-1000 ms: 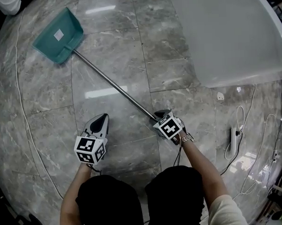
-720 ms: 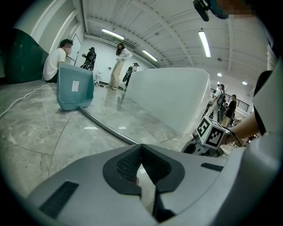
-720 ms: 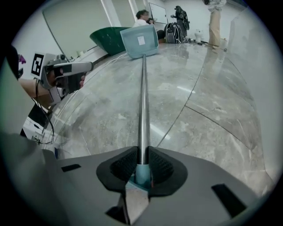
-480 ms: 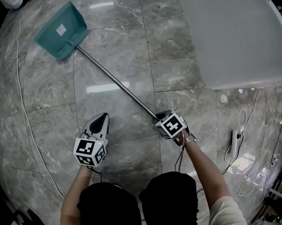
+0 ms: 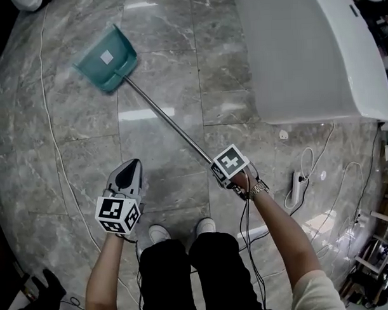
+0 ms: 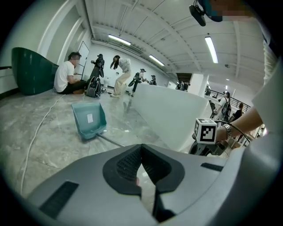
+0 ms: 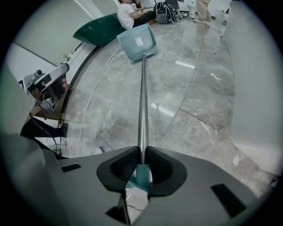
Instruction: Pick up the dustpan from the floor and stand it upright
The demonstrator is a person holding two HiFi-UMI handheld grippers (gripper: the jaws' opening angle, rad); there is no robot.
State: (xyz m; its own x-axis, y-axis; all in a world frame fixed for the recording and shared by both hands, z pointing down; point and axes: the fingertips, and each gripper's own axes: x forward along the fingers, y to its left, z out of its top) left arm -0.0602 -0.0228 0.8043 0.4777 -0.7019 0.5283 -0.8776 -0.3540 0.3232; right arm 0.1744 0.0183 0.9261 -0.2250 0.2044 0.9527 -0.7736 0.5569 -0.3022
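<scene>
The teal dustpan (image 5: 108,59) rests on the marble floor at the far left, blurred with motion, with a white label on its pan. Its long metal handle (image 5: 167,123) slants down to my right gripper (image 5: 214,164), which is shut on the handle's teal end and holds that end off the floor. In the right gripper view the handle (image 7: 142,101) runs from between the pads (image 7: 128,163) out to the dustpan (image 7: 138,42). My left gripper (image 5: 132,165) hovers left of the handle, shut and empty. The left gripper view shows the dustpan (image 6: 89,120) ahead.
A large white curved body (image 5: 305,52) fills the upper right. A power strip (image 5: 296,182) and cables lie at the right, and a white cable (image 5: 50,124) runs down the left. The person's shoes (image 5: 160,234) stand below the grippers. People (image 6: 66,79) sit far off.
Both grippers have risen and the handle's near end has come up with the right one. The pan has slid right and nearer. The person's shoes have come into view.
</scene>
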